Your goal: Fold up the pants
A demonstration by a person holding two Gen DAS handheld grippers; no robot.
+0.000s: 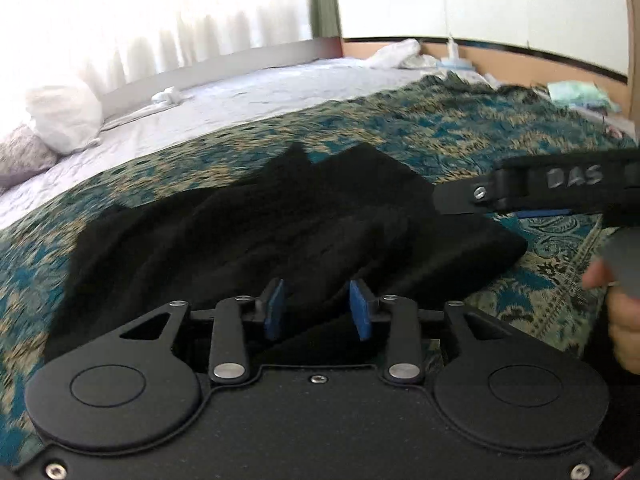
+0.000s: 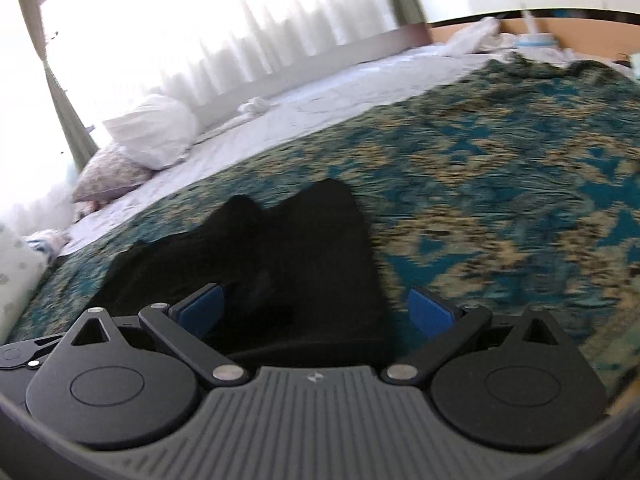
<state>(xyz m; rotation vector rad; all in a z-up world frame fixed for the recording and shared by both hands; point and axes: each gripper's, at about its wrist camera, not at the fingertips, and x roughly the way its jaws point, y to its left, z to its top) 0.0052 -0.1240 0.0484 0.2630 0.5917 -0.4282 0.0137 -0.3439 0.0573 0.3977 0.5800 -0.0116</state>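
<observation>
Pants point(image 1: 280, 216) bunched, left tool point(image 1: 316, 308) angled down (parted)

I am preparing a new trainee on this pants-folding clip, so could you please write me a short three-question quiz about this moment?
1. True or false: the black pants lie on a bare wooden floor.
2. What shows between the pads of the left gripper? A) a pillow B) black cloth, not pinched C) a towel
3. What is the colour of the pads on the right gripper?

Key:
1. False; they lie on the patterned teal bedspread.
2. B; the jaws stand apart.
3. Blue; its jaws are wide open, the pants lying below them.
</observation>
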